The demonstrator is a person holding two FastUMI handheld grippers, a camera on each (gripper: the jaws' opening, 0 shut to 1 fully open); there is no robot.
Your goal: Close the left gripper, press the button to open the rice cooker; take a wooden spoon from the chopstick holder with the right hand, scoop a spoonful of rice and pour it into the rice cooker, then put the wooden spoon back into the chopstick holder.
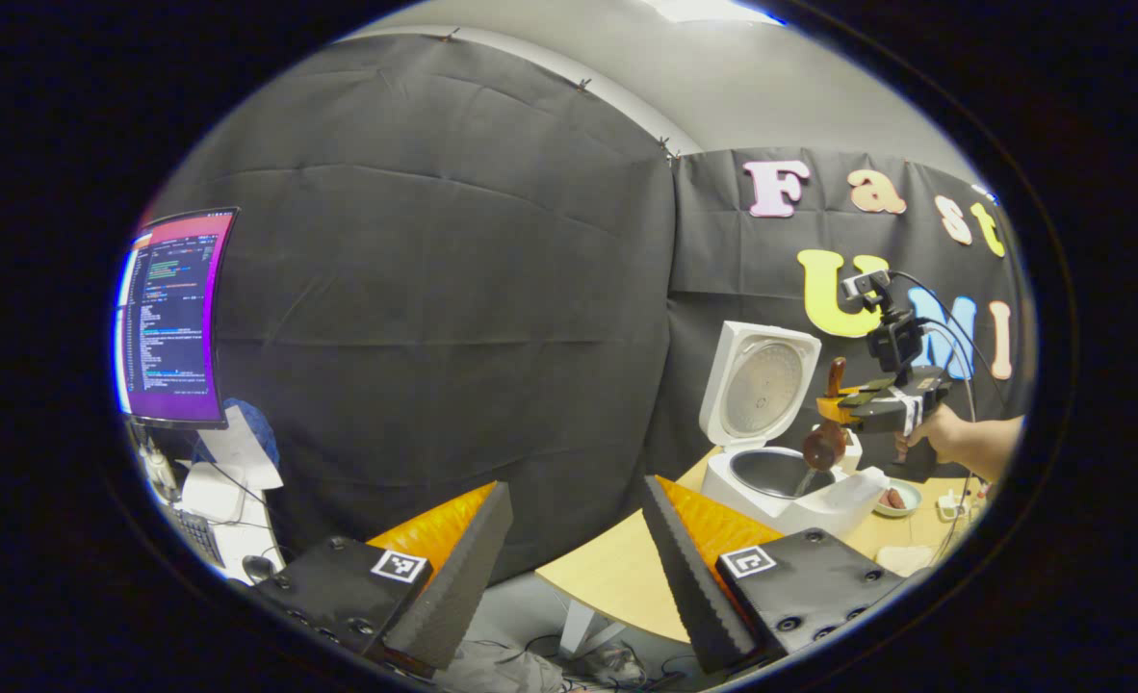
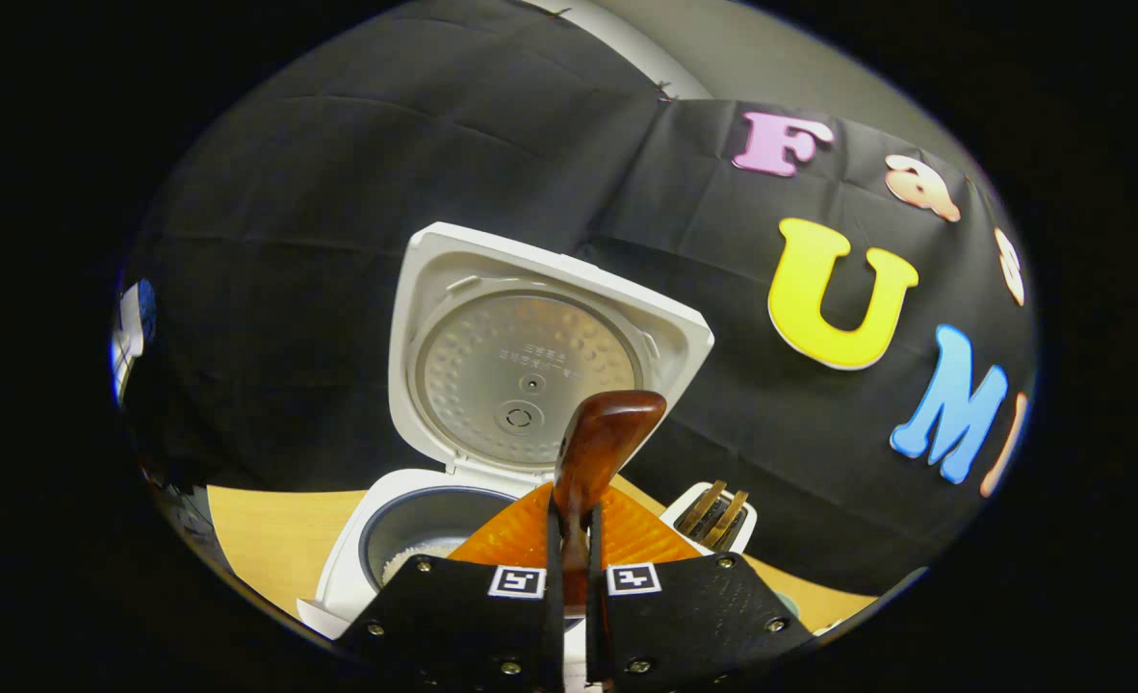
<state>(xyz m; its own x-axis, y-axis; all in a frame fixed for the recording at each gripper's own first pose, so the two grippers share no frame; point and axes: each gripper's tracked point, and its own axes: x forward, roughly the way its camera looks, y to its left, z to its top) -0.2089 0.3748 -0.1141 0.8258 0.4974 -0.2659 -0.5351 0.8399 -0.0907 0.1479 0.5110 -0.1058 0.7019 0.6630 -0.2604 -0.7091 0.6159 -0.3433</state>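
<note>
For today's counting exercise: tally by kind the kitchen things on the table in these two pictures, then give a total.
Rice cooker: 1
Wooden spoon: 1
Chopstick holder: 1
Small dish: 1
Total: 4

Shared rice cooker (image 1: 771, 472) (right view nearer)
</note>
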